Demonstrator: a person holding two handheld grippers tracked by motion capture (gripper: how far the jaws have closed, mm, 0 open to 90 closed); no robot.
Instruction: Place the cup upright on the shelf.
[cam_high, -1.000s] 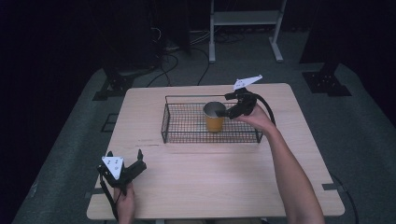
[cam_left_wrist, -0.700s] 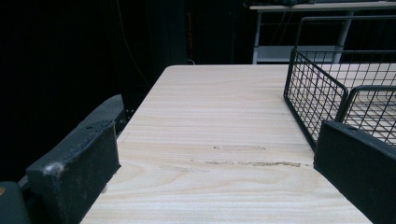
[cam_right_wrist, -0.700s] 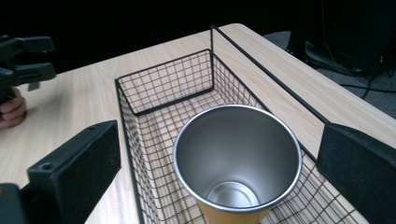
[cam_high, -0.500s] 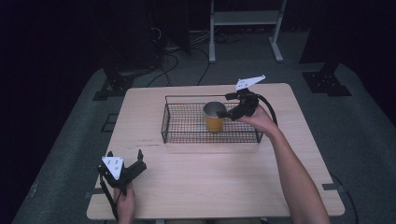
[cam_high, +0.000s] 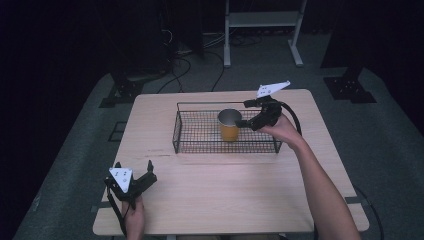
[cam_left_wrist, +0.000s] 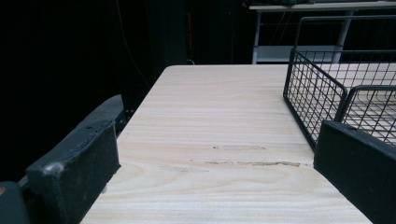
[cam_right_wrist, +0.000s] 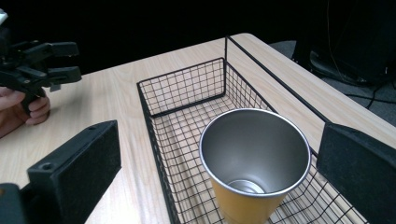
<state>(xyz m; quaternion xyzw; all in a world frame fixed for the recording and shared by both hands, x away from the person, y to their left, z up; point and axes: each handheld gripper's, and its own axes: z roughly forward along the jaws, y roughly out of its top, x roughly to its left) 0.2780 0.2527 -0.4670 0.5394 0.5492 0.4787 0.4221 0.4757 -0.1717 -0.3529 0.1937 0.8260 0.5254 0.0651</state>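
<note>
An orange cup (cam_high: 229, 125) with a bare metal inside stands upright in a black wire basket (cam_high: 200, 142) at the back middle of the wooden table (cam_high: 215, 200). My right gripper (cam_high: 242, 114) hovers at the cup's right side, open, its jaws wide apart and holding nothing. In the right gripper view the cup (cam_right_wrist: 254, 158) stands just below and between those jaws, inside the basket (cam_right_wrist: 182, 93). My left gripper (cam_high: 133, 167) rests low at the table's front left, open and empty, far from the basket; the right gripper view also shows it (cam_right_wrist: 77, 59).
In the left gripper view the basket's near corner (cam_left_wrist: 322, 93) rises ahead on the right, with bare tabletop (cam_left_wrist: 224, 112) ahead. Dark floor, cables and a white metal frame (cam_high: 260, 20) lie beyond the table's far edge.
My right gripper has drifted slightly to the right beside the cup. The cup, the basket and my left gripper have stayed where they were.
</note>
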